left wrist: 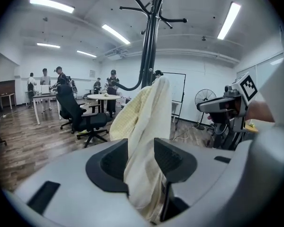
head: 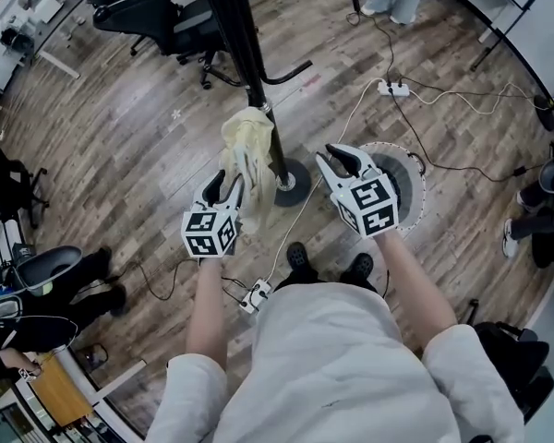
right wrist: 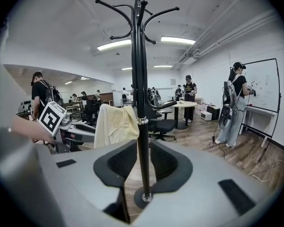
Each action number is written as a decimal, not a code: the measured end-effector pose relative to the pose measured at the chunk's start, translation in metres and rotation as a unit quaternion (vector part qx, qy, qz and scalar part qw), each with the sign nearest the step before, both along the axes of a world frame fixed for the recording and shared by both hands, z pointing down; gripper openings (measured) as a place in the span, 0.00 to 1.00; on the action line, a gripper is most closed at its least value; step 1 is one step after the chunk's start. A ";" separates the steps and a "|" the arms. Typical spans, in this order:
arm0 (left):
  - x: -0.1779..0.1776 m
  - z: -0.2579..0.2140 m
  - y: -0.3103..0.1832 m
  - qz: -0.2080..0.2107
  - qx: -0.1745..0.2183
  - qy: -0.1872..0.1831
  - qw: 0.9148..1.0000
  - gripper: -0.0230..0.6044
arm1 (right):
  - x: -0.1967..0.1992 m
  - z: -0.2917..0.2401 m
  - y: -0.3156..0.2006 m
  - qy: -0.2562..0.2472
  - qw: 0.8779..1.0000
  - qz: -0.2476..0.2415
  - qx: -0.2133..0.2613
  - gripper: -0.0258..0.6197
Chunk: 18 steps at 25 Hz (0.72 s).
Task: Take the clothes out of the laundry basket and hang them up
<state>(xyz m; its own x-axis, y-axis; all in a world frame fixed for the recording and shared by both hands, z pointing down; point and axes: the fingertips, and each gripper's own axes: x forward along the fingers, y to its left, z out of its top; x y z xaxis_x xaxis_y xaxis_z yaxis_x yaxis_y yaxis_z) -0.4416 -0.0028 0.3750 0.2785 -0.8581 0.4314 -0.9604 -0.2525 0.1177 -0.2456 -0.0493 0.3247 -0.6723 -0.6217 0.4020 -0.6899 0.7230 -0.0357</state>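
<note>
on the coat rack (head: 243,53): cloth (head: 247,146), hung, long axis down
left hand-held gripper (head: 229,185): nearer; jaws apart, cloth slack between them
right hand-held gripper (head: 342,160): jaws apart, empty, beside coat rack

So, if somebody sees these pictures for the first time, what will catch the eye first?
Probably the tall black coat stand in the middle of the head view, with a pale yellow garment hanging low on it. The left gripper is right at it, the cloth running between its parted jaws; the right gripper is open and empty, over a round white laundry basket.
</note>
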 end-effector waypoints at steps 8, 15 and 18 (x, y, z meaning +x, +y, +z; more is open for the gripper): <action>0.050 -0.001 0.022 -0.002 -0.008 -0.004 1.000 0.31 | 0.051 0.007 0.016 -0.017 1.000 0.006 -0.013 0.18; 0.118 -0.005 0.035 0.018 0.004 0.000 1.000 0.31 | 0.114 0.011 0.036 -0.026 0.999 0.018 -0.015 0.17; 0.150 -0.013 0.036 0.031 0.013 0.006 0.999 0.30 | 0.142 0.011 0.042 -0.027 0.999 0.027 -0.016 0.16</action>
